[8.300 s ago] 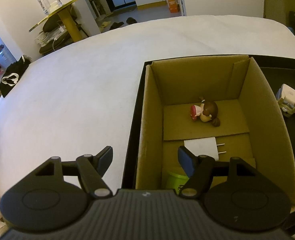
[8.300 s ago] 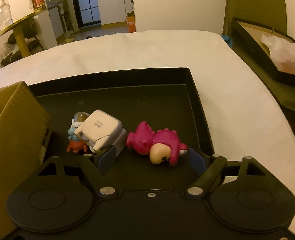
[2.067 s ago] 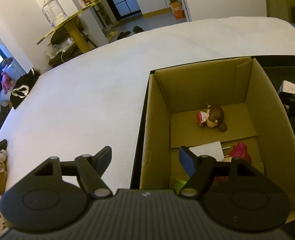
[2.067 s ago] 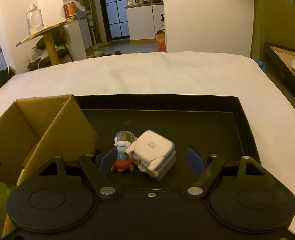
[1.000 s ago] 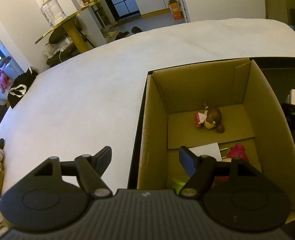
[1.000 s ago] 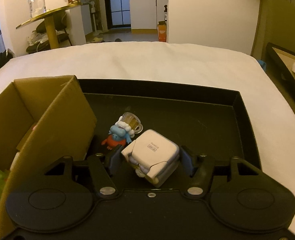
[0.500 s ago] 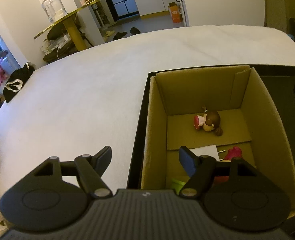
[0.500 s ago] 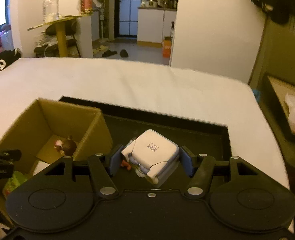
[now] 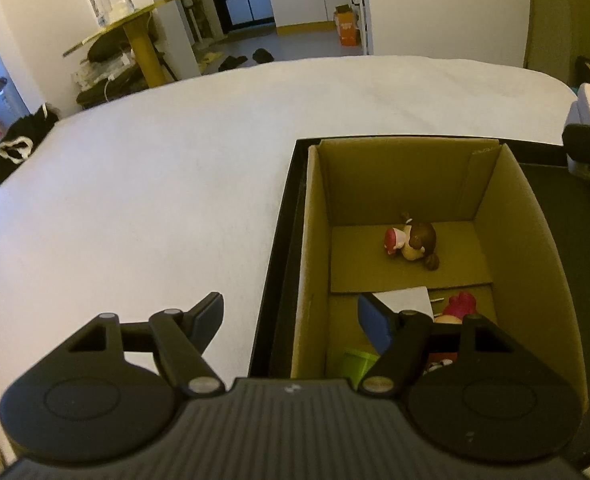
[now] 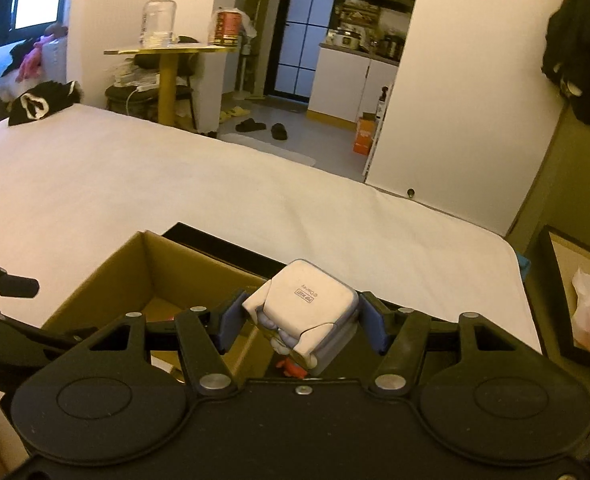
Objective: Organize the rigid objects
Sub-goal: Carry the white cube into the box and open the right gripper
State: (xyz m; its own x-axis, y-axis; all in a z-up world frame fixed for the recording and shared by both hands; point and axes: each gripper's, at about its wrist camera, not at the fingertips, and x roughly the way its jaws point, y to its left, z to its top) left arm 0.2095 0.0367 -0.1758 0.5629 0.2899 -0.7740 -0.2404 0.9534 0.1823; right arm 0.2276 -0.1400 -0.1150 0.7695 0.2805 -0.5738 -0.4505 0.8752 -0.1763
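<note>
Risk sits mainly with the grip: the right gripper (image 10: 299,322) has its jaws closed partway on a white blocky toy (image 10: 301,312), pinched by its sides with one corner tipped up and much of its bulk hanging below the pads. The toy is off the surface, held above the black tray (image 10: 231,254), with the cardboard box (image 10: 107,280) ahead of the jaws and to their left. A small red figure (image 10: 293,368) lies on the tray just beneath the jaws.

If the pads hold only the toy's rounded edges, it could twist or slide out during the carry and drop onto the tray or the white bedsheet (image 10: 175,184) instead of into the box. Releasing too early, before the jaws clear the near box wall, would likely bounce it off the rim.

The left gripper (image 9: 291,318) hangs with jaws wide apart and nothing between them, straddling the box's left wall; its right finger is over the box interior. That finger could block or catch the toy on the way in. Inside the box, ahead of these jaws, lie a brown-haired doll (image 9: 413,242), a white card (image 9: 409,300), a pink toy (image 9: 461,306) and a green item (image 9: 357,364), so the landing spot is crowded near the jaws and freer farther ahead.
</note>
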